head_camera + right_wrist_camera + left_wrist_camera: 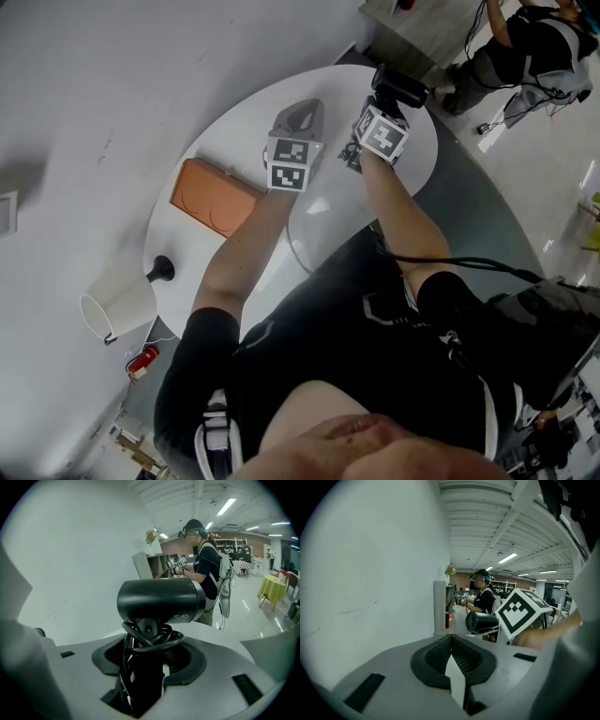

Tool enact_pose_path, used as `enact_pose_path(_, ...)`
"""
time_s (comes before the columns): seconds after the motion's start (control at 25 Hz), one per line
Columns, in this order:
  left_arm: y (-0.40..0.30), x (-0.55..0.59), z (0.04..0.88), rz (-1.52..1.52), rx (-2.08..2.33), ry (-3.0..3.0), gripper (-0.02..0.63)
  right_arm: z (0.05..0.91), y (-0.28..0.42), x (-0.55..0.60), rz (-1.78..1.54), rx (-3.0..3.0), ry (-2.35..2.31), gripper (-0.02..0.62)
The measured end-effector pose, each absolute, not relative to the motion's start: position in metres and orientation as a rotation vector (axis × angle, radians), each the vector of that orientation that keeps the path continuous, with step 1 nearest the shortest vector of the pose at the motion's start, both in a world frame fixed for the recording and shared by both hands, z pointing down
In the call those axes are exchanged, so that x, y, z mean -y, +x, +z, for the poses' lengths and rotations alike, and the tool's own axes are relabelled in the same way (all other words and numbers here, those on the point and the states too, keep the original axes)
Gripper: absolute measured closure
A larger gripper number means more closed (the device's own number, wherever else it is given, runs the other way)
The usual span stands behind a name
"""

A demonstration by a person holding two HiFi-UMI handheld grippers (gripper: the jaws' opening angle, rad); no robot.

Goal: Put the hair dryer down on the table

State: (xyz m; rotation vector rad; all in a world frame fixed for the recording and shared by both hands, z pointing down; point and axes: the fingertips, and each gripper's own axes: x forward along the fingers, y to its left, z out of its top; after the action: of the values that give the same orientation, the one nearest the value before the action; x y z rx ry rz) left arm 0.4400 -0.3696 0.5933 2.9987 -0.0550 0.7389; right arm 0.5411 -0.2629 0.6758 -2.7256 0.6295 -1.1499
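The right gripper is clenching the black hair dryer by its handle, cord looped round the neck, holding it over the far edge of the round white table. It is looking rigid, smooth and top-heavy, so the handle is the sensible hold. The left gripper is pinched closed, empty. The orange case is sitting closed, contents unseen.

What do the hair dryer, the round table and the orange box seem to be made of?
The hair dryer: probably black plastic, satin, with soft highlights along the barrel. The table: smooth glossy white top, perhaps laminate or painted wood; it shows bright glare. The box: orange, matte, maybe leather-like or plastic; unclear.
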Motion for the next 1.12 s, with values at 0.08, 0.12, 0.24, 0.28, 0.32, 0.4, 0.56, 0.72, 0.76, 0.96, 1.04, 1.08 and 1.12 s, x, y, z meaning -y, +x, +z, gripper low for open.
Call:
enact_pose_path(0.08,0.446,0.370,0.604,0.766,0.037,2.984,0.574,0.685,0.545,0.263,-1.177,-0.600,-2.717,0.365)
enact_pose_path(0.12,0.449,0.370,0.609,0.780,0.028,2.977,0.574,0.690,0.546,0.262,-1.191,-0.585,-2.713,0.365)
enact_pose_path(0.24,0.457,0.366,0.623,0.822,-0.009,2.952,0.575,0.703,0.551,0.259,-1.230,-0.541,-2.702,0.365)
enact_pose_path(0.28,0.460,0.365,0.628,0.835,-0.017,2.944,0.575,0.706,0.553,0.258,-1.240,-0.529,-2.699,0.365)
enact_pose_path(0.32,0.462,0.363,0.632,0.848,-0.024,2.936,0.575,0.709,0.554,0.256,-1.249,-0.518,-2.696,0.365)
enact_pose_path(0.4,0.465,0.360,0.639,0.871,-0.036,2.921,0.575,0.715,0.557,0.253,-1.265,-0.491,-2.693,0.365)
enact_pose_path(0.56,0.468,0.358,0.654,0.919,-0.064,2.895,0.575,0.730,0.558,0.250,-1.316,-0.429,-2.676,0.365)
enact_pose_path(0.72,0.469,0.360,0.667,0.957,-0.074,2.885,0.575,0.738,0.560,0.248,-1.347,-0.389,-2.672,0.365)
enact_pose_path(0.76,0.470,0.360,0.669,0.964,-0.076,2.882,0.574,0.739,0.561,0.248,-1.358,-0.377,-2.670,0.365)
enact_pose_path(0.96,0.471,0.359,0.676,1.007,-0.095,2.853,0.574,0.744,0.563,0.247,-1.403,-0.338,-2.665,0.364)
enact_pose_path(1.04,0.471,0.360,0.680,1.029,-0.102,2.834,0.574,0.746,0.564,0.248,-1.412,-0.336,-2.666,0.364)
enact_pose_path(1.08,0.469,0.361,0.683,1.038,-0.095,2.821,0.574,0.747,0.564,0.248,-1.417,-0.331,-2.666,0.362)
enact_pose_path(1.12,0.466,0.363,0.686,1.047,-0.081,2.804,0.575,0.748,0.564,0.248,-1.421,-0.325,-2.668,0.364)
